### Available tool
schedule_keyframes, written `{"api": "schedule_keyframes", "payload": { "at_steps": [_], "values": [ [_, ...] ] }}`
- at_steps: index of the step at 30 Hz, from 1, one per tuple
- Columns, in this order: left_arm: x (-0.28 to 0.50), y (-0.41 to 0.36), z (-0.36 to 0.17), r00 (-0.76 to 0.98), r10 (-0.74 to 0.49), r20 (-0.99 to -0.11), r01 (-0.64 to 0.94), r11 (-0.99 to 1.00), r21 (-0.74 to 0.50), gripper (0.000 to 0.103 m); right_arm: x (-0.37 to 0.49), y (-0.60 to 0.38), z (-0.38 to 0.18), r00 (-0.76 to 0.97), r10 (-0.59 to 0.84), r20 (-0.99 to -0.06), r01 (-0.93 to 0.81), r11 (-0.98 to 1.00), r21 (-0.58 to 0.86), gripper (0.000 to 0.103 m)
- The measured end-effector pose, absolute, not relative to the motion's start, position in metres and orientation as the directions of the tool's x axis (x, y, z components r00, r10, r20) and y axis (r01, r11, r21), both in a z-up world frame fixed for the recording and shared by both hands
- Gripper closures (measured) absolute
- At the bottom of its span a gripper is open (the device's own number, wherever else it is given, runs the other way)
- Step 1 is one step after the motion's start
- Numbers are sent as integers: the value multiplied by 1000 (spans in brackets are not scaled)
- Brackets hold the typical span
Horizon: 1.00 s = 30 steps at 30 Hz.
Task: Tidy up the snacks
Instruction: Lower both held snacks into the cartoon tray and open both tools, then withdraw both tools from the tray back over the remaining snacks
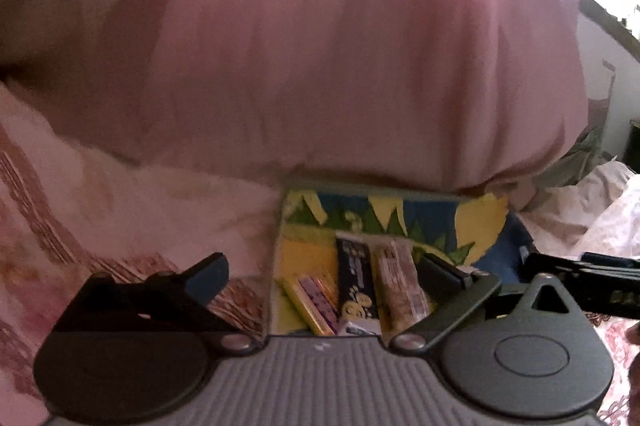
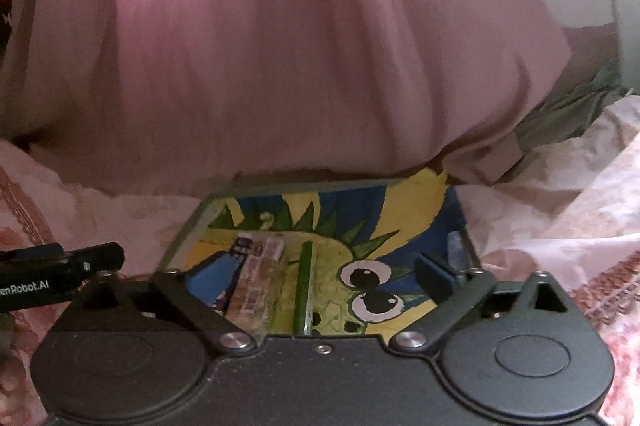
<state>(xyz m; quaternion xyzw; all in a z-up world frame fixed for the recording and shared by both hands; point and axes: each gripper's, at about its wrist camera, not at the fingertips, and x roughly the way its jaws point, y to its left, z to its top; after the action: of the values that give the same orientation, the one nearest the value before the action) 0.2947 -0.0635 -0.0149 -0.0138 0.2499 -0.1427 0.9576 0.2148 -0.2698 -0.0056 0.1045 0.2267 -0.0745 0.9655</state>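
A painted tray [image 1: 476,222] with a green, yellow and blue cartoon design lies on the bed. In the left wrist view it holds a yellow-purple bar [image 1: 314,300], a dark blue bar [image 1: 356,282] and a beige bar [image 1: 400,284] side by side. My left gripper [image 1: 324,272] is open and empty just above them. In the right wrist view the tray [image 2: 412,202] shows the beige bar [image 2: 256,282] and a thin green strip [image 2: 304,286]. My right gripper [image 2: 304,278] is open and empty over the tray.
A large pink pillow [image 1: 320,46] lies right behind the tray. The bed sheet [image 1: 100,194] is pink with a floral pattern. A green cloth [image 2: 568,106] lies at the right. The other gripper's black body [image 1: 584,278] sits close at the right.
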Motion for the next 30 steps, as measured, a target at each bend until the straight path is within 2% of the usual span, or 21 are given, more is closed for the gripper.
{"api": "schedule_keyframes", "payload": {
  "at_steps": [4, 9, 17, 30],
  "values": [
    [274, -60, 2, 864, -259, -432, 256, 964, -67, 0, 180, -264, 10, 909, -111, -402, 182, 973, 142, 1],
    [240, -52, 12, 861, -266, -432, 256, 963, -82, 0, 137, -253, 21, 911, -170, -376, 219, 971, 93, 1],
    [180, -42, 13, 834, -234, -499, 266, 964, -8, 0, 76, -226, 12, 876, -195, -440, 240, 969, 48, 1],
    [98, -6, -8, 737, -211, -642, 217, 974, -71, 0, -7, -189, 1, 843, -115, -525, 211, 969, 127, 1]
  ]
}}
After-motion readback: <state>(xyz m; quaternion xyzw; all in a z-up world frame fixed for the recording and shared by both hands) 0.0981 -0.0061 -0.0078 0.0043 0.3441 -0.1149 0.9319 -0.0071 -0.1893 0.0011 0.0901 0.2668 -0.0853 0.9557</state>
